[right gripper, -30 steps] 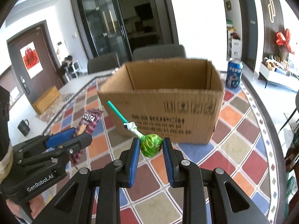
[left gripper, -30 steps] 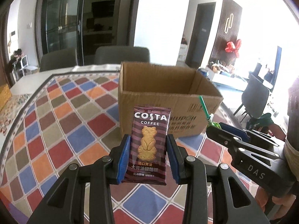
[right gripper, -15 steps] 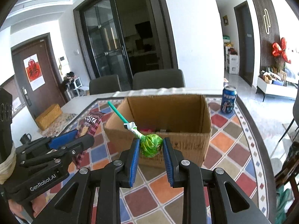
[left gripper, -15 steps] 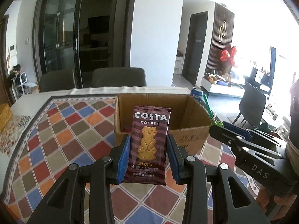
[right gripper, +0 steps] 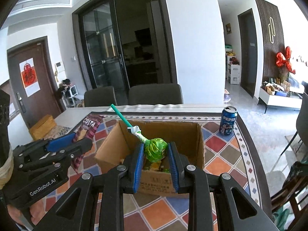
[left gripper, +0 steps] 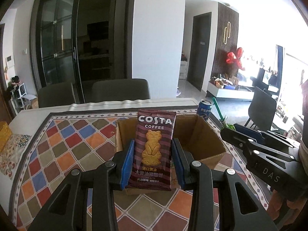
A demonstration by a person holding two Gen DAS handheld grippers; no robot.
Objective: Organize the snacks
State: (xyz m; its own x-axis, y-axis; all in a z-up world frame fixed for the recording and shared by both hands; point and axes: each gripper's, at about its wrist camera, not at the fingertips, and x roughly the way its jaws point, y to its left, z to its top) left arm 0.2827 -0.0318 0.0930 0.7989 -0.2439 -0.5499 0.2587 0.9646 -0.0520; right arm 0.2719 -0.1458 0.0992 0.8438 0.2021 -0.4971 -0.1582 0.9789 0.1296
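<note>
At frame centre, the left gripper [left gripper: 153,161] clamps an upright Costa biscuit packet [left gripper: 154,152] above the open cardboard box [left gripper: 200,140]. The right gripper [right gripper: 156,158] grips a green lollipop [right gripper: 155,149] over the box's near rim. A Pepsi can [right gripper: 228,120] stands upper right on the checkered tablecloth [left gripper: 63,150].

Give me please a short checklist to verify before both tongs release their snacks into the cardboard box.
1. Left tongs hold the Costa biscuit packet firmly: ok.
2. Right tongs grip the green lollipop by its head: ok.
3. Cardboard box open, flaps out of the way: ok.
4. Lollipop above the box opening: ok.
5. Packet fully over the opening, not the near wall: cannot tell.
6. Pepsi can stands apart from the box: ok.
</note>
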